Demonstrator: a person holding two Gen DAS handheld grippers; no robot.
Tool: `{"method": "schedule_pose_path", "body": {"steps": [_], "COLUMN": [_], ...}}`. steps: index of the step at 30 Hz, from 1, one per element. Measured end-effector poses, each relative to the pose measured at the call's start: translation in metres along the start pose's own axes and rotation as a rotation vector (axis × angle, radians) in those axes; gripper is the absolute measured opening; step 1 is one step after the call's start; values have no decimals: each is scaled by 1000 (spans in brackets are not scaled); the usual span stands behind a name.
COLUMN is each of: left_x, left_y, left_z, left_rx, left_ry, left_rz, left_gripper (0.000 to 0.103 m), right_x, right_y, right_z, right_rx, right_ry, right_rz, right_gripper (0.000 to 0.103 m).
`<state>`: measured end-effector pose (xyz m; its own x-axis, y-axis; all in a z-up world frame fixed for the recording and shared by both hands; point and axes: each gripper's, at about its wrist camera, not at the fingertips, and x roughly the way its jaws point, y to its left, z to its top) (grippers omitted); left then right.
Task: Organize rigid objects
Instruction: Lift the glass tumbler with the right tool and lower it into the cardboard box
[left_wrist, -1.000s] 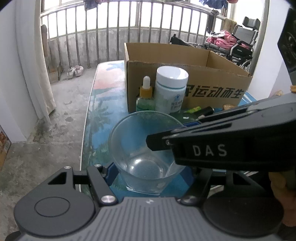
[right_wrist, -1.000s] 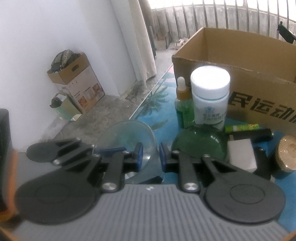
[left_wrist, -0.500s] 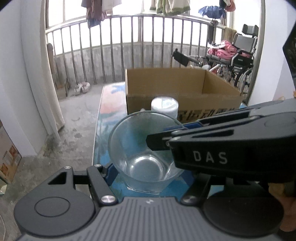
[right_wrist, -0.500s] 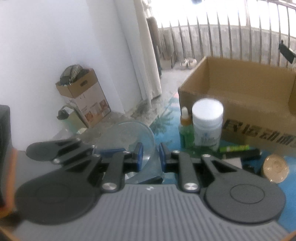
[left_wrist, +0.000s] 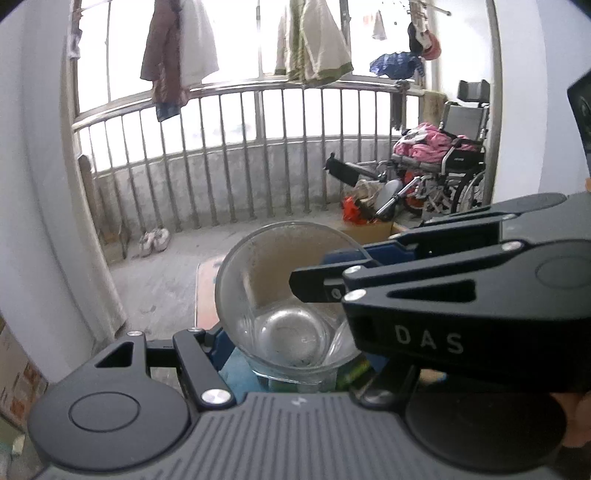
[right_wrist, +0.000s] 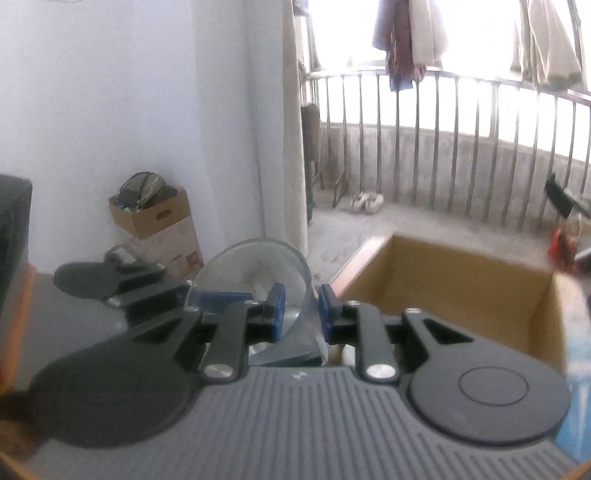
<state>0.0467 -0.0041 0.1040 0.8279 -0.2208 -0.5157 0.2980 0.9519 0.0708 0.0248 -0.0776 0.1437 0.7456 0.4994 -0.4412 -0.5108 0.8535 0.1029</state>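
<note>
A clear glass cup (left_wrist: 284, 295) is held up in the air by both grippers. My left gripper (left_wrist: 291, 339) is shut around its base. My right gripper (right_wrist: 298, 314) is shut on the cup's rim (right_wrist: 258, 266), one finger inside and one outside; in the left wrist view it crosses in from the right (left_wrist: 443, 295). The open brown cardboard box (right_wrist: 461, 291) lies below and to the right of the cup, its inside looking empty. The bottles on the table are hidden now.
The table's edge (left_wrist: 205, 284) shows just beyond the cup. A balcony railing (left_wrist: 240, 155) with hanging clothes is behind, a wheelchair (left_wrist: 454, 166) at far right, and a small cardboard box (right_wrist: 159, 229) on the floor by the white wall.
Both grippers have lifted the glass cup well up off the table. The bottles and box front have dropped out of view; the box is now seen from above.
</note>
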Motion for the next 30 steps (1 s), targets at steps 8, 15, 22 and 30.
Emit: {"method": "schedule_pose_path", "body": {"steps": [8,15,22,30], "left_x": [95,208,290,334], "left_y": [24,40,44,33], "left_z": [71,88,74,58], "left_rx": [-5,-10,22,134], "left_ry": [122,258,362,439], "left_rz": [-74,-92,-71,-29], "left_gripper": [70,70,70,70], "right_x": [57,162,250,309], "right_y": [-73,-169,-236,-263], "right_z": [77,105,81,38], "right_rx": [30,201,342,409], "right_ry": [80,252,361,453], "right_rz": [-17,22,47,70], "right_gripper": [20,19,18,18]}}
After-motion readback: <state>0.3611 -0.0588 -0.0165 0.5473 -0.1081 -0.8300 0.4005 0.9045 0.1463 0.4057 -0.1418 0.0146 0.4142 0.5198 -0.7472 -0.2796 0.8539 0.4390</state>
